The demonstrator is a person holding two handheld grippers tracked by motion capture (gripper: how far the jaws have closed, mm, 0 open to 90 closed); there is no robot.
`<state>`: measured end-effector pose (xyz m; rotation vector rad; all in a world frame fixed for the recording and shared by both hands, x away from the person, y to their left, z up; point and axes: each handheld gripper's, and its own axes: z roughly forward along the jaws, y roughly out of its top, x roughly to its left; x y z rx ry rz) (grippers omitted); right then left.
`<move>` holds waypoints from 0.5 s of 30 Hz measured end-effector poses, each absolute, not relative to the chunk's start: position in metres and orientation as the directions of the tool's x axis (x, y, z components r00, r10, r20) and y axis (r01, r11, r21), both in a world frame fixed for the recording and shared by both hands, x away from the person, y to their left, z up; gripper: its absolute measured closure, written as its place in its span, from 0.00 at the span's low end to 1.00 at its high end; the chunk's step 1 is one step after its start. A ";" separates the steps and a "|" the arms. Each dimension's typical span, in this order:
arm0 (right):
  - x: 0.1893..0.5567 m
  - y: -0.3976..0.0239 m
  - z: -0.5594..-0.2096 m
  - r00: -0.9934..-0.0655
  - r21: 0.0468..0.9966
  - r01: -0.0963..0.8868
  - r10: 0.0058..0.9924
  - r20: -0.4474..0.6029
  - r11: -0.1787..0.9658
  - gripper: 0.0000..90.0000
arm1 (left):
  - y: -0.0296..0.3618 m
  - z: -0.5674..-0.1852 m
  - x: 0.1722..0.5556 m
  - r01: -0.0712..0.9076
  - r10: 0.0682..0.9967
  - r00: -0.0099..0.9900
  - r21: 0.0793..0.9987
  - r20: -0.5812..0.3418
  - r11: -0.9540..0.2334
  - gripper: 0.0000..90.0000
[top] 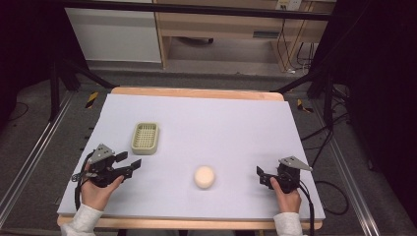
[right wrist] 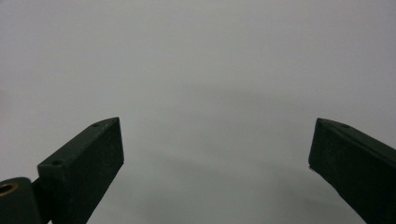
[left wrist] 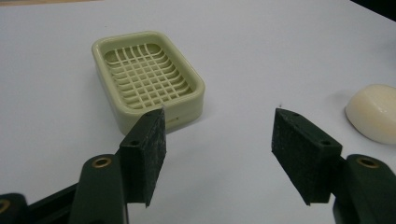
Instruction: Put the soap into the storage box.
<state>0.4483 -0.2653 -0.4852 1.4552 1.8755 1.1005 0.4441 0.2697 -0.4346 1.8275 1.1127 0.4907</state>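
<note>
A pale green soap dish (top: 134, 141) with a grid insert stands empty on the left half of the lavender sheet (top: 221, 123). A cream oval soap bar (top: 204, 177) lies near the middle front. My left gripper (top: 129, 161) is open and empty, just below and left of the dish. In the left gripper view the dish (left wrist: 187, 109) sits right beyond the left gripper (left wrist: 219, 140), and the soap (left wrist: 376, 114) shows at the right edge. My right gripper (top: 262, 177) rests to the right of the soap, a hand's width away. The right gripper (right wrist: 215, 149) has its jaws wide apart over bare sheet.
The wooden table edge (top: 196, 92) runs along the back of the sheet. Black frame rails (top: 29, 162) and cables (top: 329, 196) flank the table on the floor. A wooden cabinet (top: 221, 24) stands beyond it.
</note>
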 end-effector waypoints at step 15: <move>0.448 -0.266 -0.486 -0.265 0.843 0.532 0.962 0.070 0.085 0.04 | 0.244 -0.432 0.446 0.470 0.814 0.574 0.848 -0.084 -0.245 0.39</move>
